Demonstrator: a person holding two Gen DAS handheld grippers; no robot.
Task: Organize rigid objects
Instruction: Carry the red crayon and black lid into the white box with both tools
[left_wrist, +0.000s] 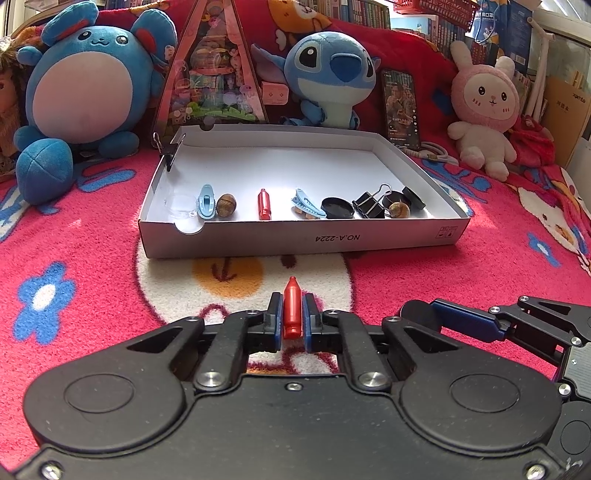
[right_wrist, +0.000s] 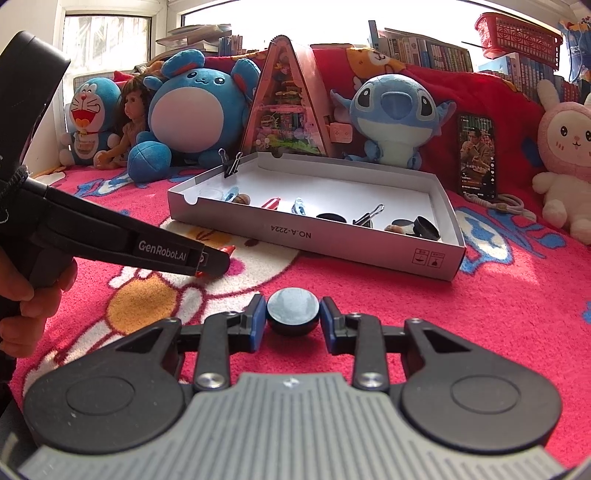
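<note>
Both pickups look made. The left gripper (left_wrist: 293, 318) pinches a red crayon (left_wrist: 292, 311) just above the blanket (left_wrist: 461, 273); the right gripper (right_wrist: 293, 322) clamps a round black cap (right_wrist: 293, 313). Next, I judge, each must lift and carry to the white box (left_wrist: 303, 240), beside its match.

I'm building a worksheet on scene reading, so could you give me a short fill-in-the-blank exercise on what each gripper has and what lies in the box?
1. The left gripper is shut on a small ____ bullet-shaped piece.
2. The round black cap sits between the fingers of the ____ gripper.
3. A black binder clip is clipped to the white box at its far ____ corner.

Missing words: red; right; left
</note>
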